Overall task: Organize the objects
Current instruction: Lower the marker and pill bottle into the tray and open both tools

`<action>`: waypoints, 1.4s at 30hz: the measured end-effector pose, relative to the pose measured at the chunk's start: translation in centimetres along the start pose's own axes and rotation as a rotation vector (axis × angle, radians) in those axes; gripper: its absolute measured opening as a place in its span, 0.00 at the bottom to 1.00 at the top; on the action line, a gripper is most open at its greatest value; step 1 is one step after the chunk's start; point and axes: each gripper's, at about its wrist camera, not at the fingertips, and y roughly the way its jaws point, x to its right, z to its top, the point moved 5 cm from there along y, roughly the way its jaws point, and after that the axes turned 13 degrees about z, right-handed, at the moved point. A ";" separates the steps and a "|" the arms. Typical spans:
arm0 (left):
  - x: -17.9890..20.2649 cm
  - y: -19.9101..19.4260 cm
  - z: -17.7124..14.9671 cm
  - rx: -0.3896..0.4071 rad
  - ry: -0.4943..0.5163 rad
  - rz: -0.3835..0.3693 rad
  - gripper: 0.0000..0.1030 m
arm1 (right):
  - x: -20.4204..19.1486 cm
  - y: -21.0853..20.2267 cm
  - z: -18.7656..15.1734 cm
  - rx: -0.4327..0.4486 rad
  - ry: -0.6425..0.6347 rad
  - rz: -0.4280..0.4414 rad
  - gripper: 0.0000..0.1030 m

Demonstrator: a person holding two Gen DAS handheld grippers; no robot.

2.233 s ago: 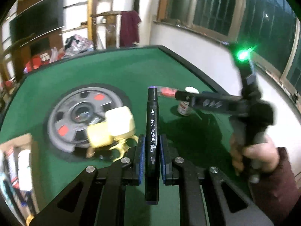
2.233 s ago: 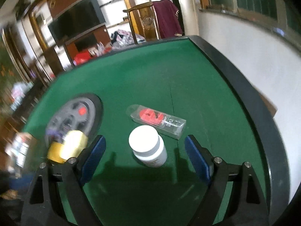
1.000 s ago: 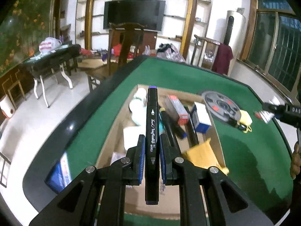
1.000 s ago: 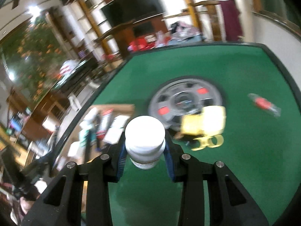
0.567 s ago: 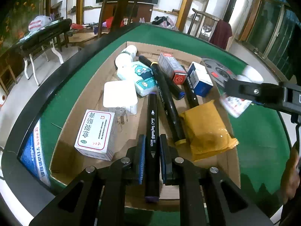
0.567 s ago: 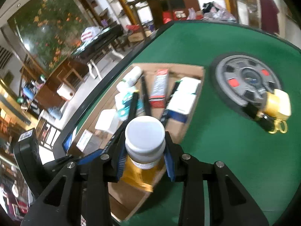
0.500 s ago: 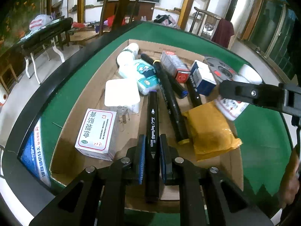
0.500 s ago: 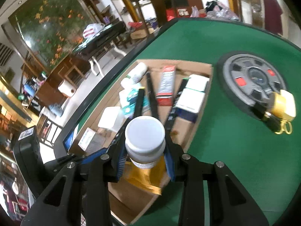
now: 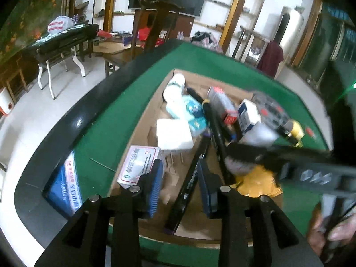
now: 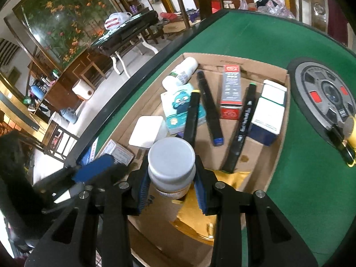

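An open cardboard box (image 9: 153, 109) of small items lies on the green table. My left gripper (image 9: 179, 178) hovers over its near end with its jaws opening. A black marker (image 9: 191, 182) slants loose between the blue pads and tips down onto the box floor. My right gripper (image 10: 171, 178) is shut on a white lidded bottle (image 10: 171, 155) above the box's (image 10: 233, 59) near part, over a yellow packet (image 10: 200, 220). In the left wrist view that bottle (image 9: 258, 136) is blurred in the right gripper crossing from the right. One left pad (image 10: 93, 169) shows at lower left.
The box holds a lying white bottle (image 10: 182, 71), a tissue pack (image 10: 175, 106), a white square block (image 10: 146, 131), two cartons and several black markers (image 10: 209, 106). A grey disc (image 10: 324, 93) and a yellow object (image 10: 352, 133) lie on the felt to the right. The table's black rim (image 9: 73, 126) is close on the left.
The left jaws have parted and the marker has slipped from upright to slanting in the box. The right gripper with its bottle came lower and further over the box.
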 end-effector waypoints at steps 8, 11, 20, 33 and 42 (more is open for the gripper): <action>-2.8 -1.8 1.5 0.080 -0.096 0.033 0.47 | -2.2 2.4 -1.5 -0.061 -0.073 -0.020 0.33; -3.8 -1.6 1.8 0.089 -0.121 0.062 0.51 | -2.9 3.2 -2.1 -0.082 -0.114 -0.044 0.33; -4.2 -1.1 1.7 0.079 -0.128 0.117 0.53 | -3.4 3.7 -3.2 -0.121 -0.139 -0.034 0.34; -2.4 -2.7 1.8 0.138 -0.050 0.193 0.55 | -3.5 1.3 -4.2 -0.095 -0.097 -0.004 0.45; -0.1 -4.7 1.6 0.224 0.038 0.299 0.55 | -2.5 -2.3 -4.2 -0.001 -0.055 -0.009 0.51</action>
